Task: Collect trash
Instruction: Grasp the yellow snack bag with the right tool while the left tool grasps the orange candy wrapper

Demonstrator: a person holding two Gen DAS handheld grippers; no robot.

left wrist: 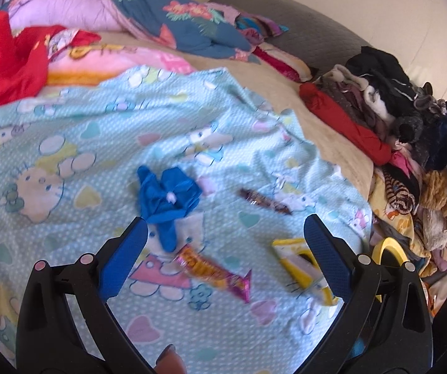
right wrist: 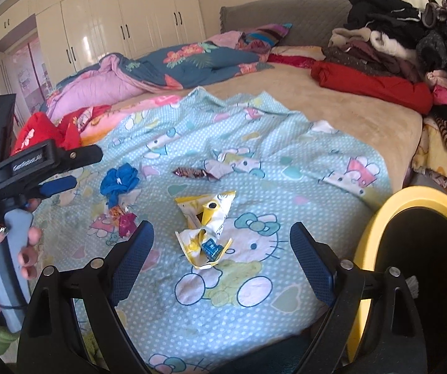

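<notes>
Right hand-held gripper [right wrist: 222, 243], jaws wide and empty, points straight at your yellow wrapper [right wrist: 206, 227] near the bed's [right wrist: 363, 118] front edge, its length running away from you.

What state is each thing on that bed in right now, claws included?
Left claw: open, empty.
Right claw: open, empty.
Yellow wrapper: torn open, crumpled, lying on the sheet.
Blue glove: crumpled.
Orange-pink wrapper: lying flat.
Dark wrapper: lying flat.
Yellow-rimmed bin: open, beside the bed.
</notes>
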